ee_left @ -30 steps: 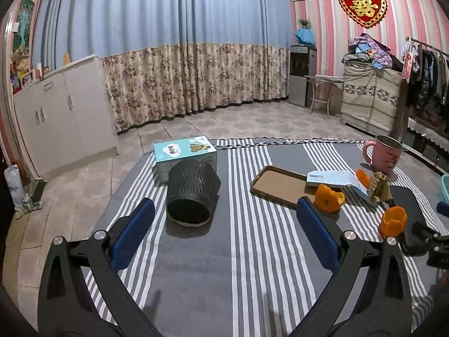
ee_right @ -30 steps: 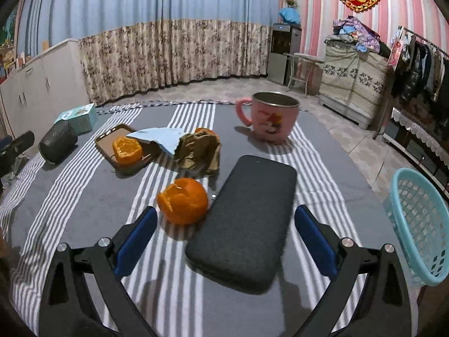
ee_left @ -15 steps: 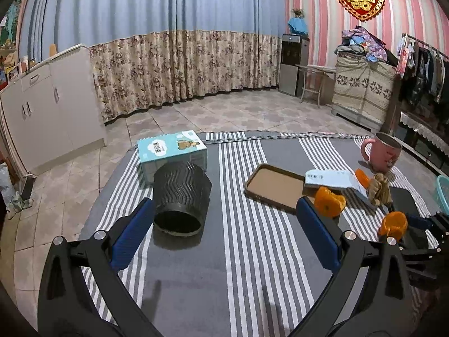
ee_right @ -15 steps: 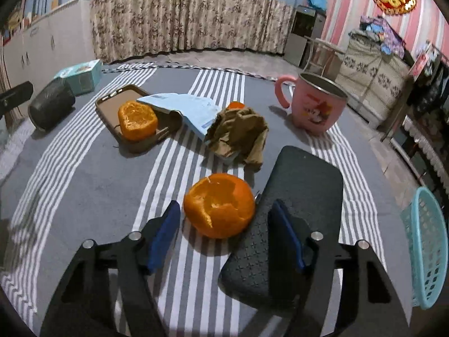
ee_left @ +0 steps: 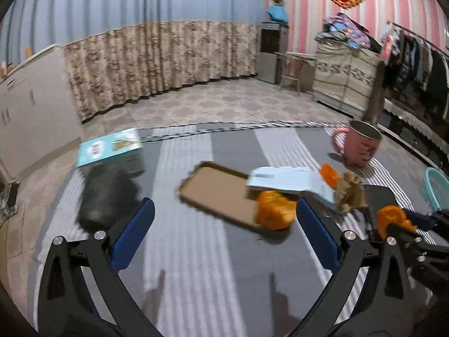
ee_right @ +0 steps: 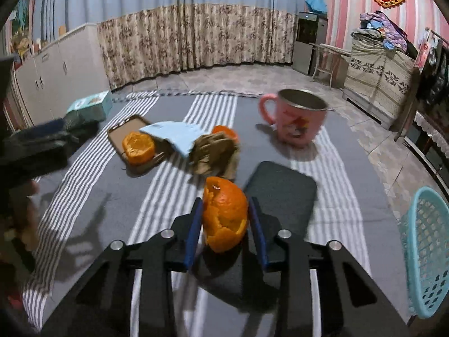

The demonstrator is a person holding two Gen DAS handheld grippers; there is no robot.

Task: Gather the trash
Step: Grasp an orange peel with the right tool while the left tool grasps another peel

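Note:
An orange peel [ee_right: 224, 216] sits between the blue pads of my right gripper [ee_right: 224, 219], whose jaws are closing and now press it from both sides over the striped cloth. In the left wrist view the same peel [ee_left: 391, 219] shows at the far right, in the right gripper [ee_left: 404, 224]. A second orange peel [ee_right: 139, 147] lies on a brown tray [ee_right: 118, 134]. My left gripper [ee_left: 224, 207] is open and holds nothing, just short of that tray [ee_left: 219, 193] and its peel [ee_left: 273, 210]. Crumpled brown paper [ee_right: 216, 154] and a pale blue paper [ee_right: 174, 134] lie beside the tray.
A teal mesh basket [ee_right: 426, 252] stands at the right edge. A pink mug [ee_right: 297, 120] is behind a dark flat pad [ee_right: 283, 188]. A black ribbed cylinder [ee_left: 103, 196] and a teal box [ee_left: 112, 148] lie at the left. A third orange piece [ee_right: 224, 133] is behind the brown paper.
My right gripper went from wide open behind the peel to closed around it. My left gripper moved right and forward, from the black cylinder toward the brown tray.

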